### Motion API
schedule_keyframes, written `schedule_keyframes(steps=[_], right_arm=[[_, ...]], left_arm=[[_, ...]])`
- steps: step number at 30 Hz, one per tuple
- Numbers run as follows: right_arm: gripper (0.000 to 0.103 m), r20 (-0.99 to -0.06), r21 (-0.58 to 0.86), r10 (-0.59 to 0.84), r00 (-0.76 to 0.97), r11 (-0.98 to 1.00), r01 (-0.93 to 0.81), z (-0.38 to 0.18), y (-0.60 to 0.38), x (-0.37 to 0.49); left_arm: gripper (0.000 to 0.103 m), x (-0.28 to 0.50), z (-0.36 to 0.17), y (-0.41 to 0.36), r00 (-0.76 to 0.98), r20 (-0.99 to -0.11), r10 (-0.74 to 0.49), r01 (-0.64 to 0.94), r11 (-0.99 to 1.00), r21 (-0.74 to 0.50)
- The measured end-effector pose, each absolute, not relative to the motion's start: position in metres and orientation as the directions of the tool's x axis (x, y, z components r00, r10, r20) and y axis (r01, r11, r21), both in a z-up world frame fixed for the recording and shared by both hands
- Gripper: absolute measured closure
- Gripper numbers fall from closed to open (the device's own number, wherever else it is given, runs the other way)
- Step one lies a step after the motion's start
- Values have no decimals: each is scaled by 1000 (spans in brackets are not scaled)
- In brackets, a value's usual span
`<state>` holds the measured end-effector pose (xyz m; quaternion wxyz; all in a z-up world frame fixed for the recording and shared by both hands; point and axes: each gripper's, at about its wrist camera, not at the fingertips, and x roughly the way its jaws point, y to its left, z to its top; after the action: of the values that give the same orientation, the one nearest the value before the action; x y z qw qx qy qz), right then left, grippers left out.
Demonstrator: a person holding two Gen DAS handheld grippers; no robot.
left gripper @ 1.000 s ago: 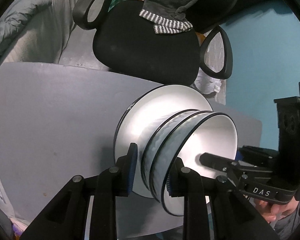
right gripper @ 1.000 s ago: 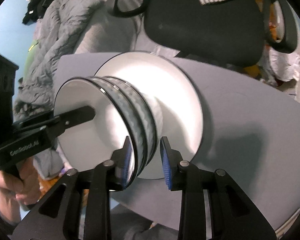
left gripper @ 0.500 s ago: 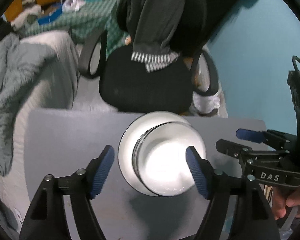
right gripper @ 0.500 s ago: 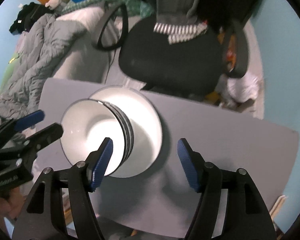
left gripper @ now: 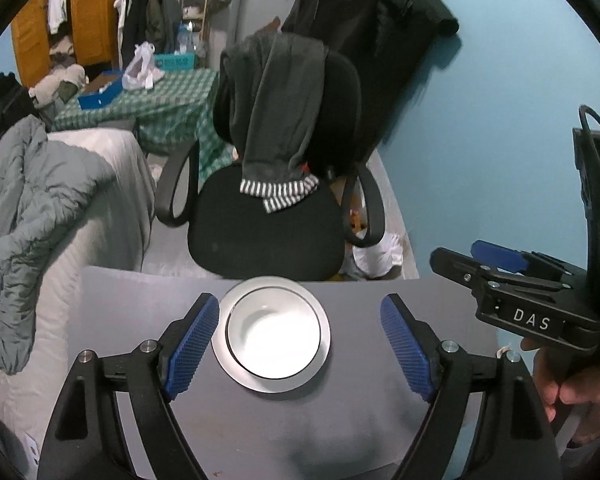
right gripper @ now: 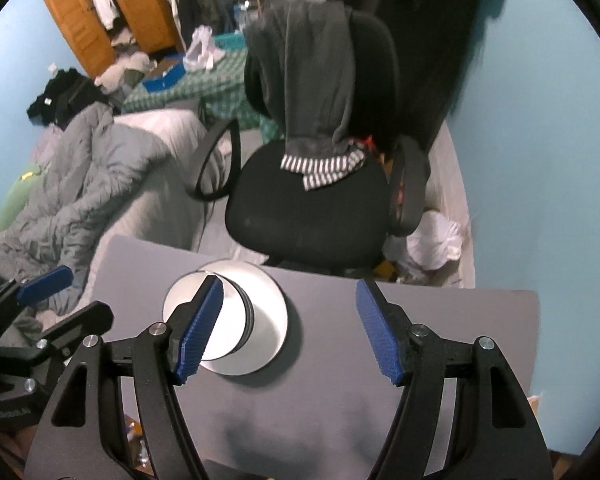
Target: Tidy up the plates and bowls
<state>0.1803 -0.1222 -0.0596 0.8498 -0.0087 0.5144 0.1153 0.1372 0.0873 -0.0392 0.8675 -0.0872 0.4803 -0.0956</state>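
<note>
A stack of white bowls (left gripper: 274,334) with dark rims sits nested on a white plate (left gripper: 224,354) on the grey table (left gripper: 140,312). My left gripper (left gripper: 300,344) is open and empty, held high above the stack. The stack also shows in the right wrist view (right gripper: 236,320) on the plate (right gripper: 268,304). My right gripper (right gripper: 288,328) is open and empty, held above the table to the right of the stack. The right gripper also shows in the left wrist view (left gripper: 496,260), and the left gripper in the right wrist view (right gripper: 60,296).
A black office chair (left gripper: 268,220) with a grey garment over its back stands just beyond the table's far edge. A bed with a grey duvet (left gripper: 32,208) lies to the left. A blue wall (left gripper: 480,140) is on the right.
Both grippers opened, let go of the bowl stack and pulled back and up. The stack now rests on the plate.
</note>
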Motion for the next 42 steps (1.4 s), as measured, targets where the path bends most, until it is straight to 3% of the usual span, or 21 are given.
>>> schedule_keyframes(steps=[11,42], right_arm=[[35,-834,50,122,539,988,-145,-17,-144,144],[35,-816,83,113,567,993,-78,1,-158,104]], left_arm=[[16,111,1,74,596,-778,-197,132,980,-147],[16,89,3,76,576,-790,-211,135,977,-162]])
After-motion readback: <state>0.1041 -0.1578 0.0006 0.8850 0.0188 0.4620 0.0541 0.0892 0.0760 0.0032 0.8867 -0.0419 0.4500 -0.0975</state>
